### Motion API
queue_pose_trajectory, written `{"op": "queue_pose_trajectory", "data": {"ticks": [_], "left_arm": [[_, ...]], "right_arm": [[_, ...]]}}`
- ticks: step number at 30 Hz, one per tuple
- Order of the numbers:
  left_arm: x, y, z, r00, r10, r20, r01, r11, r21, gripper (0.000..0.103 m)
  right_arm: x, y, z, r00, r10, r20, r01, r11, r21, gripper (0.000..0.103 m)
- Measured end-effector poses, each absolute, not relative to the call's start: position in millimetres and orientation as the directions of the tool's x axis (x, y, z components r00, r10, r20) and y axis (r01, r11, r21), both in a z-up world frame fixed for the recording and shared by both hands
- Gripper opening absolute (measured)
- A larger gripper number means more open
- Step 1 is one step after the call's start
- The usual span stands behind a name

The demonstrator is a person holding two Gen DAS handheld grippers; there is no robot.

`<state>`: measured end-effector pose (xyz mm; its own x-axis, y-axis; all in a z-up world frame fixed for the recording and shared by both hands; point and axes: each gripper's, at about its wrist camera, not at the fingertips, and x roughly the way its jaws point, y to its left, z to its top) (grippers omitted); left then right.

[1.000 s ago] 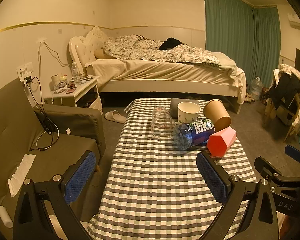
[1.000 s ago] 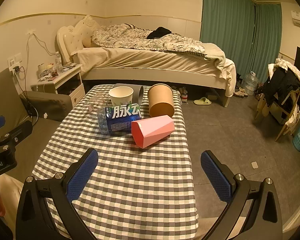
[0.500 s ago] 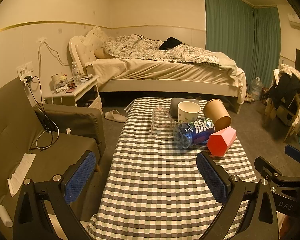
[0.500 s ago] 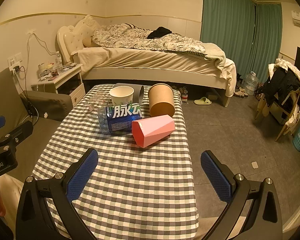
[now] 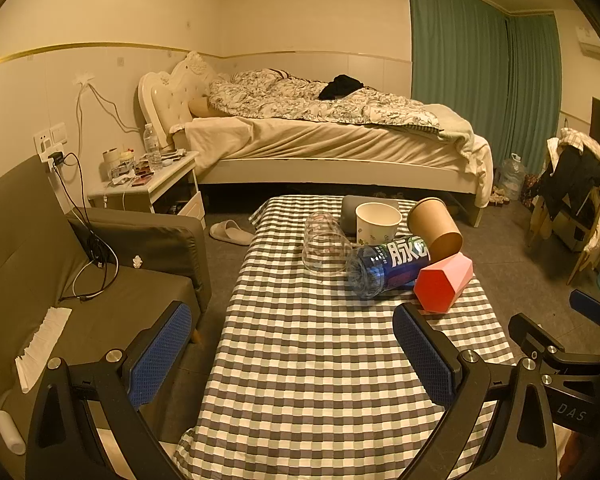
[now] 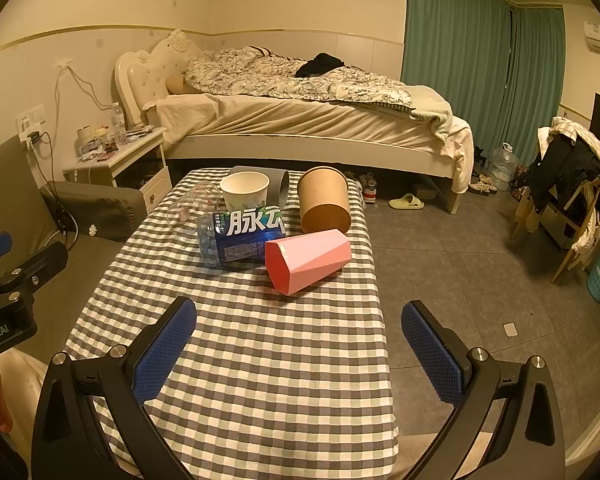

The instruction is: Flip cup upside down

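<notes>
Several cups sit at the far end of a checked table (image 5: 308,360) (image 6: 260,360). A pink hexagonal cup (image 5: 444,282) (image 6: 308,260) lies on its side. A brown paper cup (image 5: 436,228) (image 6: 324,200) lies tilted on its side behind it. A white paper cup (image 5: 378,222) (image 6: 246,194) stands upright. A clear plastic cup (image 5: 324,246) (image 6: 190,214) lies at the left of the group. My left gripper (image 5: 292,356) and my right gripper (image 6: 300,352) are both open and empty, well short of the cups.
A blue water bottle (image 5: 384,268) (image 6: 240,238) lies on its side among the cups. A grey cylinder (image 6: 276,182) lies behind the white cup. A sofa (image 5: 60,280) is on the left, a bed (image 5: 320,140) beyond the table, a bedside table (image 5: 148,184) far left.
</notes>
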<state>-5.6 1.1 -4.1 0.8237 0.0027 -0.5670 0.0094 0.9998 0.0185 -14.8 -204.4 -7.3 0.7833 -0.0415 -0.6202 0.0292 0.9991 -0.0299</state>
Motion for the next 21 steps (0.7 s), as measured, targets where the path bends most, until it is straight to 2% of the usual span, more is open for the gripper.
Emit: {"op": "queue_pose_trajectory", "data": {"ticks": [21], "left_arm": [[-5.8,2.4,-5.3,0.822,0.002,-0.57,0.009,1.0,0.016,0.103]], "right_arm": [[-17.7,-199.6,-9.2,0.781,-0.037,-0.624,0.023,0.999,-0.03,0.103]]}}
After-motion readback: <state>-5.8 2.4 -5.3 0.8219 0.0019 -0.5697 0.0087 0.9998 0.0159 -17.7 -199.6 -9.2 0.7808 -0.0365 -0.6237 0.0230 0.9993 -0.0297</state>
